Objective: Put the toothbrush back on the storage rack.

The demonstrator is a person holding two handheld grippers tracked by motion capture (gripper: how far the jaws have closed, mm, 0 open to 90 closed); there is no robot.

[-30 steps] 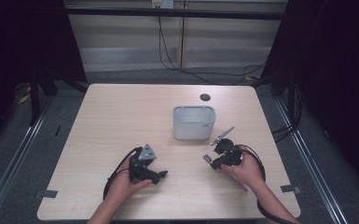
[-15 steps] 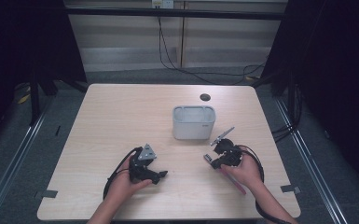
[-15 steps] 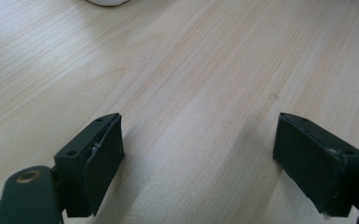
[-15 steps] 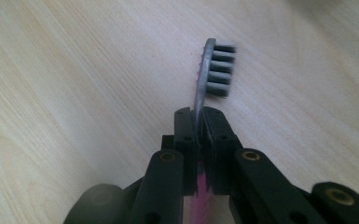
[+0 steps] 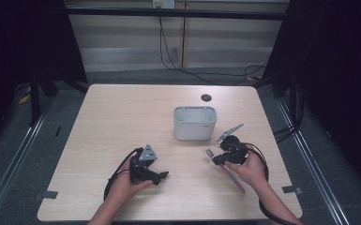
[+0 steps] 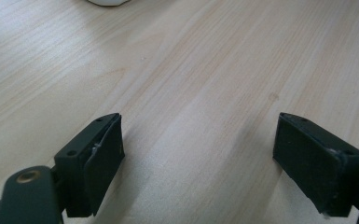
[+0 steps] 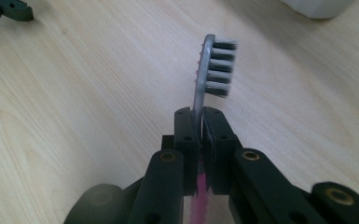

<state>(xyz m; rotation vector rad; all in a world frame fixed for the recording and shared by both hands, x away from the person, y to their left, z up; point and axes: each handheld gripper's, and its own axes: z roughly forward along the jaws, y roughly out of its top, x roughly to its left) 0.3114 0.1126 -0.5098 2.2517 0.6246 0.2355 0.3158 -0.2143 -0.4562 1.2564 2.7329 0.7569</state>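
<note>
Toothbrush [image 7: 213, 65] clamped in right gripper [image 7: 199, 122], over pale wood-grain table [image 5: 122, 122].
Grey ribbed bristles, pink handle; rounded white tub [image 5: 194, 123] just beyond; left gripper [image 6: 198, 154] spread wide, empty.

Open bench [image 5: 122, 122] is found left of and in front of the grey bin [image 5: 195, 123]. Passage close to its right front corner is blocked by the right tool [image 5: 215, 157] and toothbrush [image 5: 229, 176].

Left gripper [image 5: 161, 176] low, fingers [image 6: 93, 163] wide apart; right gripper [image 7: 200, 116] fingers pressed together.
</note>
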